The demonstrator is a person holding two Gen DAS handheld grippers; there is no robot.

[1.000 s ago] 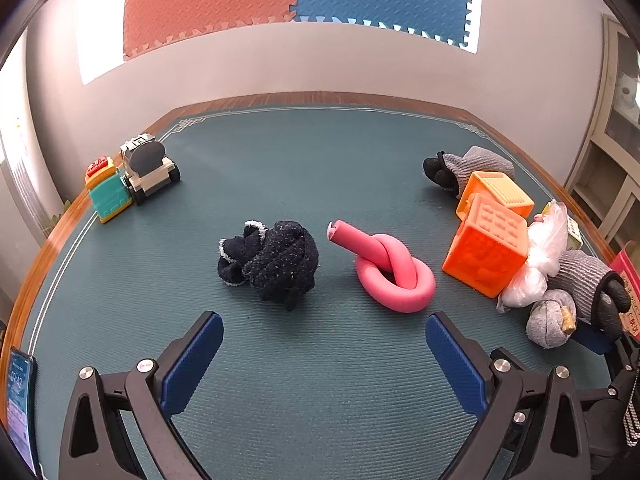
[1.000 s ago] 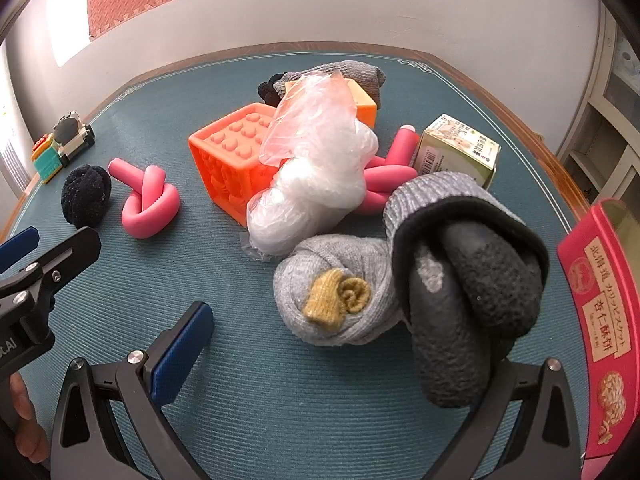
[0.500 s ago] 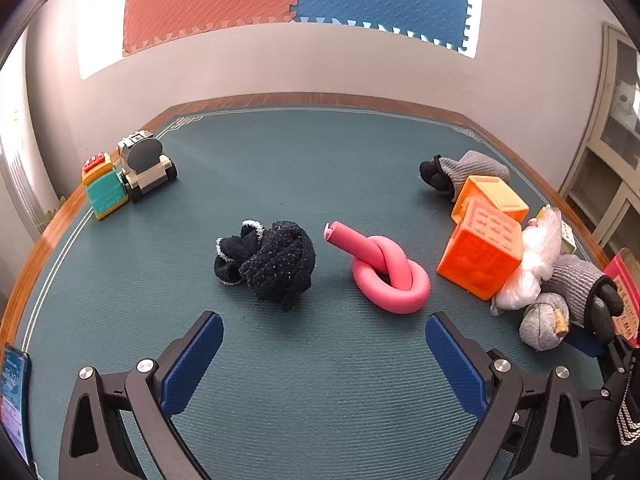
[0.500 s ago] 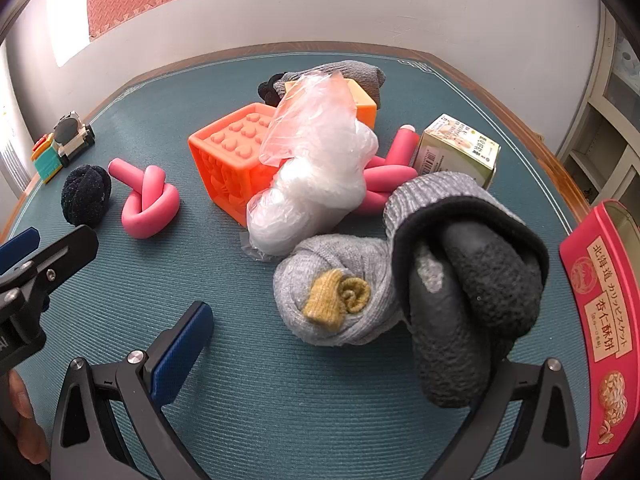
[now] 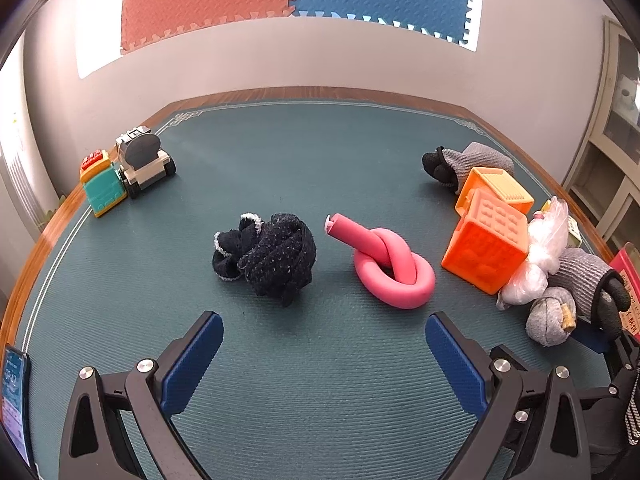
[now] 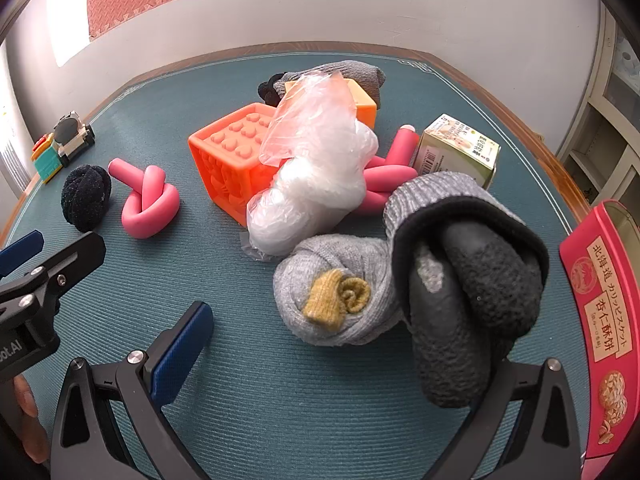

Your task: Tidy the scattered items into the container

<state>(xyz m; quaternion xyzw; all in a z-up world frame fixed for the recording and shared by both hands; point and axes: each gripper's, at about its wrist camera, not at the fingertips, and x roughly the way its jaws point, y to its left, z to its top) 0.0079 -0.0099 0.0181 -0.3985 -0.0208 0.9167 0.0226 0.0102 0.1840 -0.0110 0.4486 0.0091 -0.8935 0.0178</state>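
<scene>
Teal mat [image 5: 320, 152] w/ wood rim covers the table; grey wall behind w/ red + blue foam tiles.

Left gripper [image 5: 324, 344] hovers over bare mat, fingers spread wide, nothing btwn them. Just ahead-left of it: black sock ball [image 5: 272, 258]; ahead-right: pink knotted foam tube [image 5: 394, 266]. Far ahead-left by the rim: toy truck [image 5: 140, 160] touching a teal/yellow toy block [image 5: 102, 188].

Right gripper [image 6: 344, 344] also spread; left finger [image 6: 180, 350] is clear, right finger hidden under a grey/black rolled glove [image 6: 460, 276], so can't tell if that pad touches it. Btwn the fingers, ahead: grey sock ball w/ yellow tip [image 6: 336, 292], touching the glove.

Only the right view shows: small green carton [image 6: 456, 152], a 2nd pink tube [image 6: 388, 176] behind the clear plastic bag [image 6: 316, 172], and the wall of the pink tin [image 6: 600, 304], hard right of the gripper at the table edge. Orange cube [image 6: 228, 152] sits behind the bag.

Only the left view shows a phone [image 5: 14, 392] at the near-left rim.

Open room: bare mat btwn the two grippers and ahead of the left one; the right side is crowded.
</scene>
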